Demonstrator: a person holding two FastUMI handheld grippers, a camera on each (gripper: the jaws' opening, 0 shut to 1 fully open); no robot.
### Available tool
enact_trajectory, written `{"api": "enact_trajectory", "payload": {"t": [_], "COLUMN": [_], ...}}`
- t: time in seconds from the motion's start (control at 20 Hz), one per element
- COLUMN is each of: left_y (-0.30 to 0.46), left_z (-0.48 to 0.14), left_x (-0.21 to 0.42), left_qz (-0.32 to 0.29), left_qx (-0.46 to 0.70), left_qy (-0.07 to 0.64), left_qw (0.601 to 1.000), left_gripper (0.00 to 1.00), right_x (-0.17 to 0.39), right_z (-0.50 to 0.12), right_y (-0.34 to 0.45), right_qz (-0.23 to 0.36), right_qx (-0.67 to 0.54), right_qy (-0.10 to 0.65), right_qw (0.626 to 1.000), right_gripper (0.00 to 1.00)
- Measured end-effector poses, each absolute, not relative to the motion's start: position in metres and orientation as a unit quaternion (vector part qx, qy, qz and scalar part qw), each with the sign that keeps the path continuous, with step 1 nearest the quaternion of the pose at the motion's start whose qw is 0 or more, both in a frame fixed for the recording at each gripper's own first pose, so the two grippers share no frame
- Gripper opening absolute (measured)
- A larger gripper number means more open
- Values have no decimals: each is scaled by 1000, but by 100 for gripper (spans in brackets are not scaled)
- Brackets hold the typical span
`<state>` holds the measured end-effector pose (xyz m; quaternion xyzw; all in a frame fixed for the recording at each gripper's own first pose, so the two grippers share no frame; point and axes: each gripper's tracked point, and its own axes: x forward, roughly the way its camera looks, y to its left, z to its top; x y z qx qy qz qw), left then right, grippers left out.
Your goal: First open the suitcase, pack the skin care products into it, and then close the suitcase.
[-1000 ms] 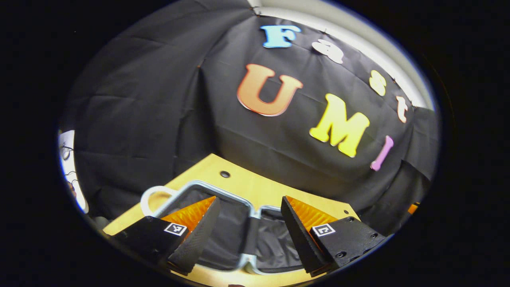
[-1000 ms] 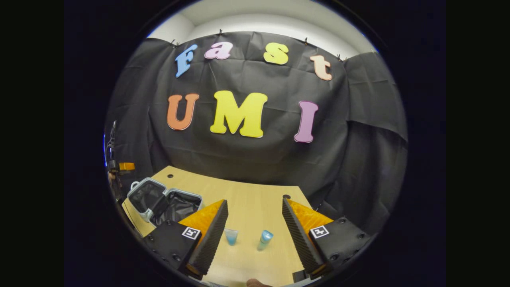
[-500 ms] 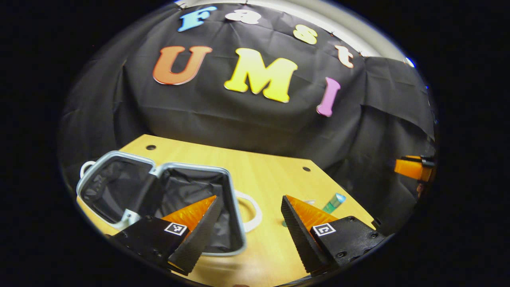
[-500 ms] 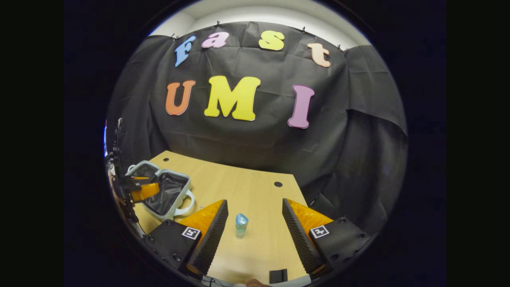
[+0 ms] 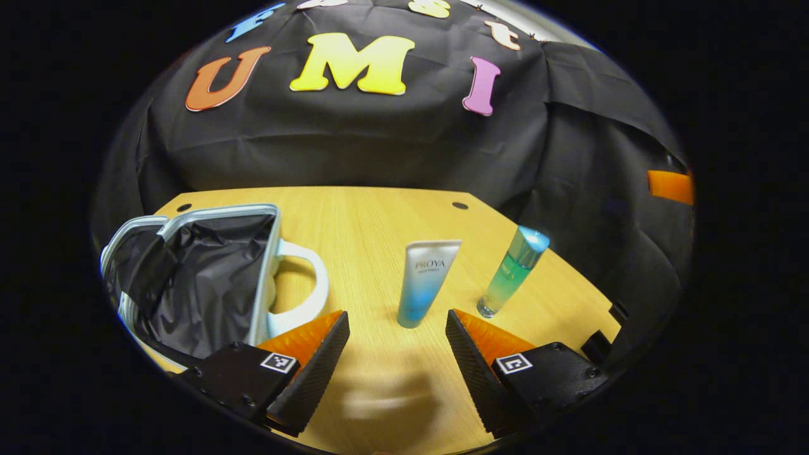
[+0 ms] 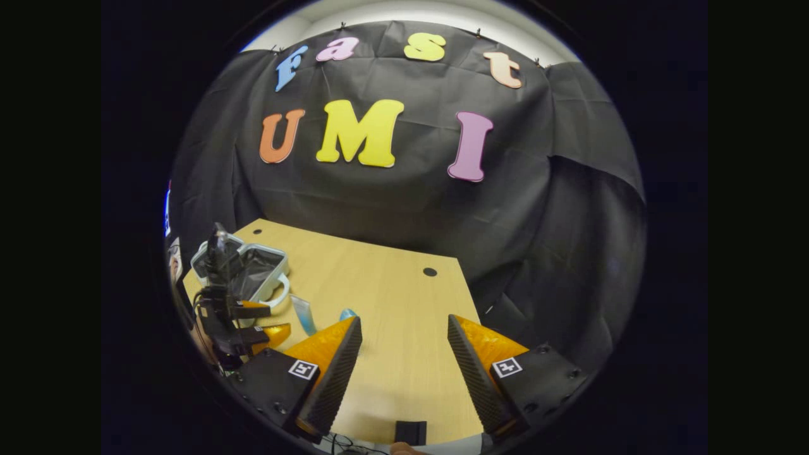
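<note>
Tube beside bottle; suitcase near

Black cloth wall behind light wooden table; pale ceiling strip above cloth.

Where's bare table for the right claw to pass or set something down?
Widest bare patch: the table ahead of the right claw, up to the far hole. Also free: the strip behind the tube and bottle, up to the cloth wall. Crowded: the left side, with the open suitcase, its handle and the left claw.
</note>
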<state>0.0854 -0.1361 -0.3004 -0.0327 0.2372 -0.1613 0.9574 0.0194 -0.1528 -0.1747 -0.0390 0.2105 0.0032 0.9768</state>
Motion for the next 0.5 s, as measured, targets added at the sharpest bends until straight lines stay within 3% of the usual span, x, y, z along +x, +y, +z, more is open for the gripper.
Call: {"api": "enact_trajectory", "payload": {"t": [0.3,0.4,0.45,0.5], "left_y": [-167,-173,-175,-177], "left_z": [-321,-324,-326,-327], "left_x": [122,132,134,136], "left_qz": [-168,-168,-170,-169], "left_qx": [-23,-14,-10,-9], "left_qy": [259,264,266,267], "left_qw": [951,950,949,949], "left_gripper": [98,90,81,80], "right_x": [20,20,21,19], "right_z": [-191,-194,-193,-196], "right_y": [-179,-186,-186,-188], "right_qz": [-11,-23,-25,-29], "right_qx": [-38,-31,-27,-26], "right_qy": [226,231,233,234], "right_qw": [973,972,972,971], "right_gripper": [81,81,81,81]}}
